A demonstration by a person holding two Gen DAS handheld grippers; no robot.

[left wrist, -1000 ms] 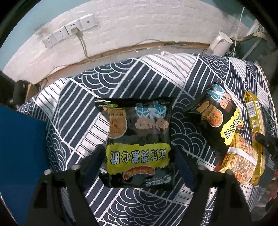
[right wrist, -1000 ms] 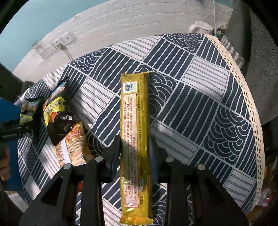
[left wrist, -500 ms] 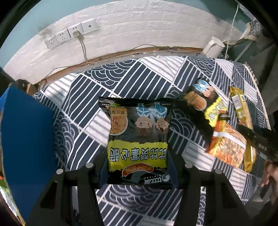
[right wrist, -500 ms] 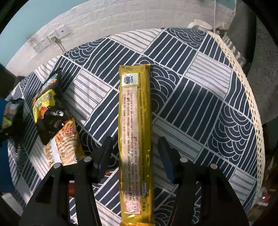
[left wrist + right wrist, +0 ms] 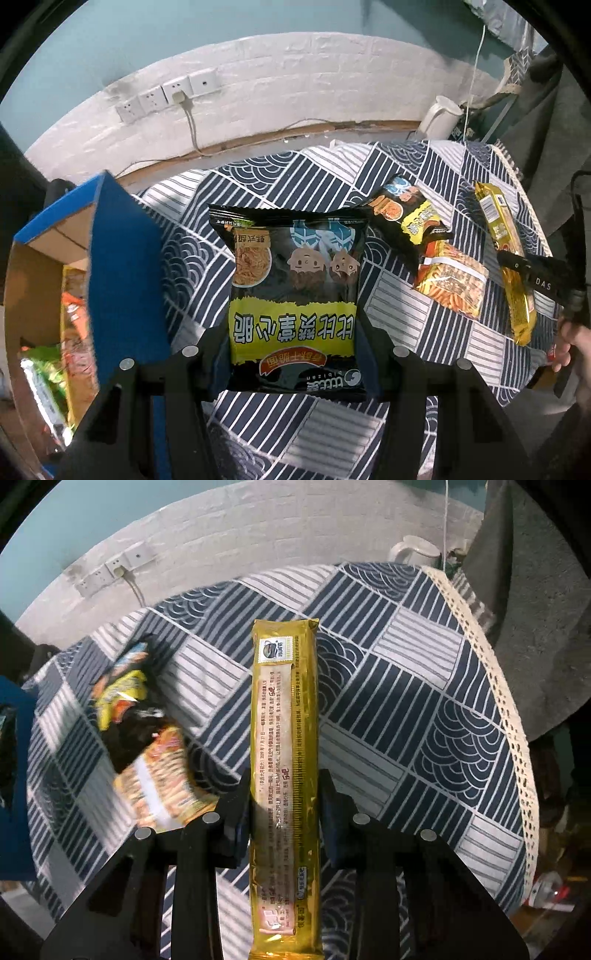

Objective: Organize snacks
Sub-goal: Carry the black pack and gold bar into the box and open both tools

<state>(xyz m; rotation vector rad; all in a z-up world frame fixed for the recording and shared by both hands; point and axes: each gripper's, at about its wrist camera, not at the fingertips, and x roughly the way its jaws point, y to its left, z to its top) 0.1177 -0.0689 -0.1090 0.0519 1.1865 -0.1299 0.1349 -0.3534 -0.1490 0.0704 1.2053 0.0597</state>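
"DAS" shows on the right gripper; "bibizan" on the black snack bag.

A lived-in home room: a counter under a navy patterned tablecloth with lace trim, a white-painted brick wall carrying wall sockets (one plugged in), and a white kettle beyond.

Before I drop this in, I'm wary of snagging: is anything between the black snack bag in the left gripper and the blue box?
Only the box's own raised blue flap stands between the black snack bag and the box's opening; it must be cleared.
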